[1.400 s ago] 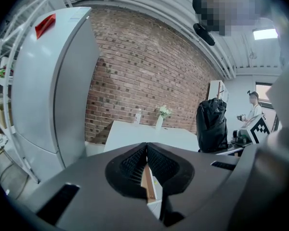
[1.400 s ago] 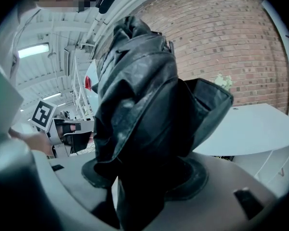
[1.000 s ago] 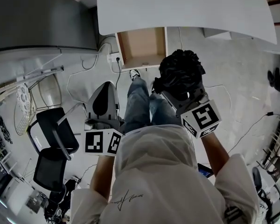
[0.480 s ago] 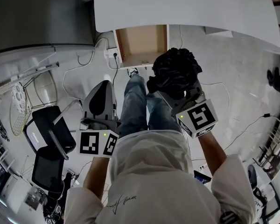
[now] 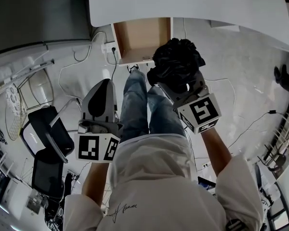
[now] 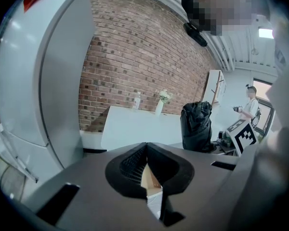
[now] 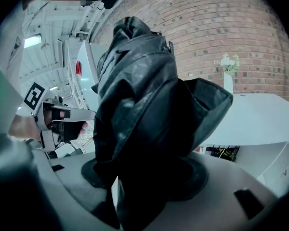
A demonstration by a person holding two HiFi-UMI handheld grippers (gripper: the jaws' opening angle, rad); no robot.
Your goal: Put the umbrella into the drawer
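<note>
The black folded umbrella (image 5: 176,64) stands bunched up in my right gripper (image 5: 178,83), which is shut on its lower part. It hangs over the front right corner of the open wooden drawer (image 5: 142,37) under the white tabletop (image 5: 183,4). In the right gripper view the umbrella (image 7: 139,105) fills the middle, clamped in the right gripper (image 7: 135,177). My left gripper (image 5: 105,83) is lower left of the drawer, shut and holding nothing. The left gripper view shows the left gripper (image 6: 145,146) with jaws pressed together and the umbrella (image 6: 197,126) off to the right.
The person's jeans-clad legs (image 5: 137,105) are below the drawer. A black chair (image 5: 48,138) stands at the left, with a grey cabinet (image 5: 33,13) behind it. Cables (image 5: 82,64) and a socket (image 5: 108,47) lie on the floor. Another person (image 6: 252,107) stands far right.
Both grippers have moved forward toward the drawer. The umbrella now overlaps the drawer's front right corner more than before. Neither gripper's hold has changed.
</note>
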